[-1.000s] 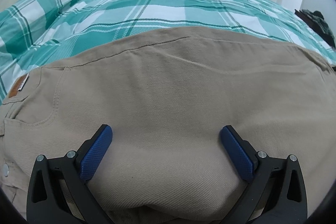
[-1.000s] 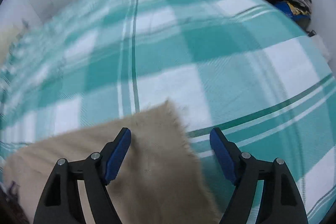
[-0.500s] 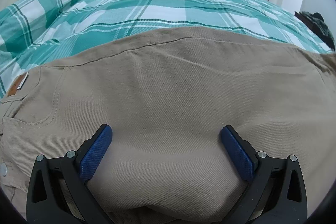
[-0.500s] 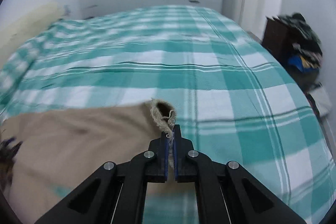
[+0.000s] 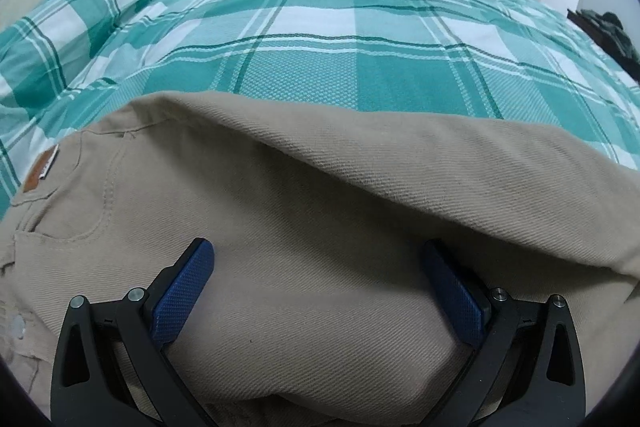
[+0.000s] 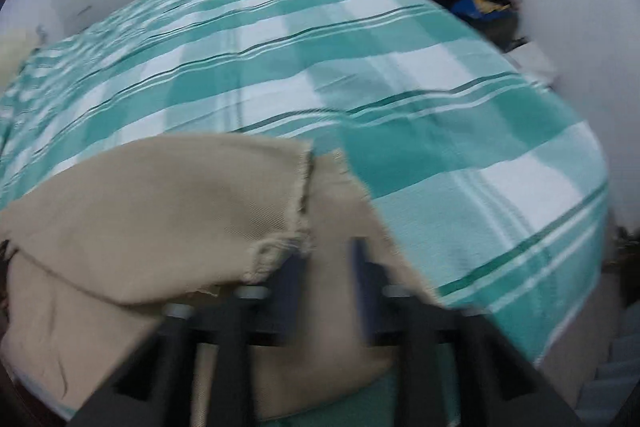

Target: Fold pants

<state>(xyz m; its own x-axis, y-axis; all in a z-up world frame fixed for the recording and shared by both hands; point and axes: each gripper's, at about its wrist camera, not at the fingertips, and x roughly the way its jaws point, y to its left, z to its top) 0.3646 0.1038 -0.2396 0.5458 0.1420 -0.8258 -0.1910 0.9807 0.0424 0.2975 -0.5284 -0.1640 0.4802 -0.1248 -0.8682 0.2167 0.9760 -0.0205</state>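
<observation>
Midway through a fold, beige pants (image 5: 304,227) lie across a bed (image 5: 360,47) covered in green-and-white plaid, waistband and leather tag (image 5: 40,173) at the left of the left wrist view. The left hand-held gripper (image 5: 320,291) rests low on the seat of the pants, its 2 blue pads spread wide and gripping nothing. A leg layer drapes in from the right, above its right finger. The right hand-held gripper (image 6: 326,267) sits at the frayed hem (image 6: 304,195); blur hides whether it grips the cloth. The garment's long axis appears to run from the waist under the left hand-held gripper toward the hem by the right, so the right hand looks nearer the end being carried over.
</observation>
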